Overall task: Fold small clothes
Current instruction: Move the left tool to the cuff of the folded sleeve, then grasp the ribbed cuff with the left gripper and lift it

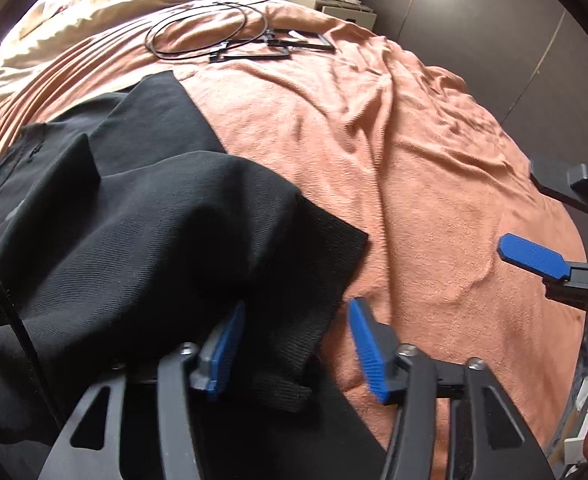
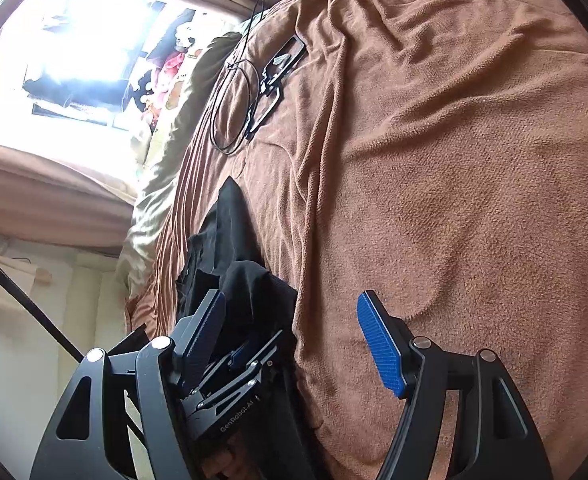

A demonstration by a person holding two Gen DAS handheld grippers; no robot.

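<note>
Black knit garment (image 1: 141, 232) fills my left wrist view from nine to six o'clock on the orange blanket (image 1: 414, 160). My left gripper (image 1: 296, 350) stands spread, the ribbed hem lying between its pads, not pinched. At three o'clock, my right gripper (image 1: 534, 258) shows one blue pad.

From my right wrist view, my right gripper (image 2: 294, 344) is spread over bare blanket (image 2: 454, 200); the garment (image 2: 237, 264) sits at seven o'clock beside the left gripper (image 2: 237, 354).

left tongs (image 1: 294, 344) parted; right tongs (image 2: 294, 344) agape
</note>
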